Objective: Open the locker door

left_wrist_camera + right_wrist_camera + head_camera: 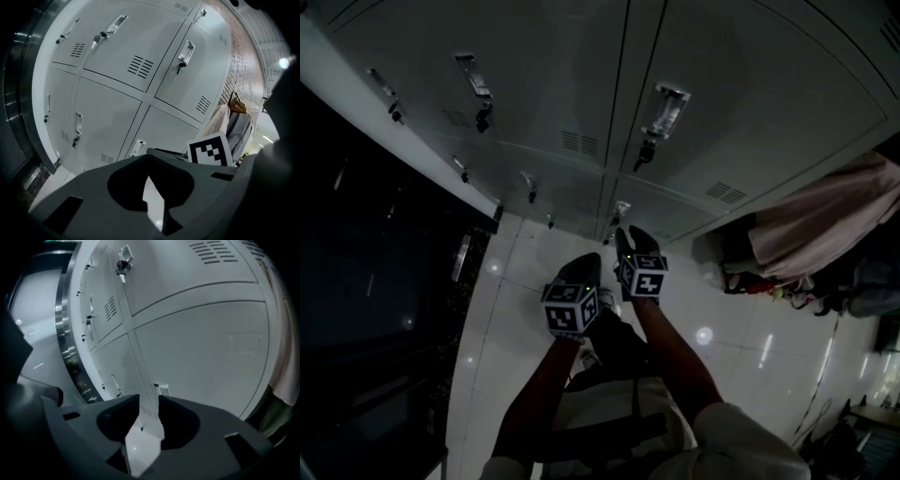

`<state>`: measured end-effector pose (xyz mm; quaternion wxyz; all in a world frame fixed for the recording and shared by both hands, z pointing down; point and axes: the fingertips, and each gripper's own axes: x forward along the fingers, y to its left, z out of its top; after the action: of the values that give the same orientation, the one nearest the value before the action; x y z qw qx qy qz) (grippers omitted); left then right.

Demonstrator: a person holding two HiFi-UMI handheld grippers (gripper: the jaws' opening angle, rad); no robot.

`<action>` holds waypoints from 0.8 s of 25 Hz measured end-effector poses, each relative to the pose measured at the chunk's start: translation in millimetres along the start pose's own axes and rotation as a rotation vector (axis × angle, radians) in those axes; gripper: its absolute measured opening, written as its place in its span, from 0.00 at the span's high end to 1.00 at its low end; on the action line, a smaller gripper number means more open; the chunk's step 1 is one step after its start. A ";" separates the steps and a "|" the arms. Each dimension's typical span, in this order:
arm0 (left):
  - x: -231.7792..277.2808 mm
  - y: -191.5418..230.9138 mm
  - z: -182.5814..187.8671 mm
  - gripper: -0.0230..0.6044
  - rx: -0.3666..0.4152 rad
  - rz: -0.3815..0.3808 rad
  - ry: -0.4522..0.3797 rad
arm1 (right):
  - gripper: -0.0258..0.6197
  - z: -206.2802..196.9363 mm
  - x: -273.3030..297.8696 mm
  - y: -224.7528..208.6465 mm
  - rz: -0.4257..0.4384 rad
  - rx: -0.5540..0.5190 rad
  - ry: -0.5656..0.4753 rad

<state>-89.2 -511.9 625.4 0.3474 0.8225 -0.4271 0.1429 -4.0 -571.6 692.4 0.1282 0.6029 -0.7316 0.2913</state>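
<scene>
A bank of grey locker doors [581,84] fills the wall ahead, all shut. One door's handle [666,112] has a key hanging under it, and another handle [475,80] sits further left. Both grippers are held low and close to the person, well short of the doors. My left gripper [584,267] has its fingertips together and holds nothing; in the left gripper view, the left gripper [149,161] points at the lockers [117,93]. My right gripper [633,239] stands beside it. Seen in its own view, the right gripper [149,404] is open with only floor and a locker seam showing in the gap.
A dark glass-fronted panel [384,309] runs along the left. A pinkish cloth or bag [834,225] and other bags lie on the glossy white tiled floor [741,328] at the right of the lockers. Low locker handles [161,389] sit near the floor.
</scene>
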 end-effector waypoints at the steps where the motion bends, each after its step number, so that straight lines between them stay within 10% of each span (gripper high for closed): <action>1: 4.8 1.9 -1.4 0.97 -0.002 0.001 0.008 | 0.72 0.0 8.5 -2.2 -0.005 0.008 0.003; 20: 18.1 40.7 -7.8 0.97 -0.068 0.057 0.061 | 0.62 -18.2 102.9 -8.9 -0.045 0.025 0.062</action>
<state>-110.6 -533.4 659.0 0.3840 0.7930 -0.4440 0.1631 -23.1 -645.0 764.8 0.1498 0.6117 -0.7097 0.3159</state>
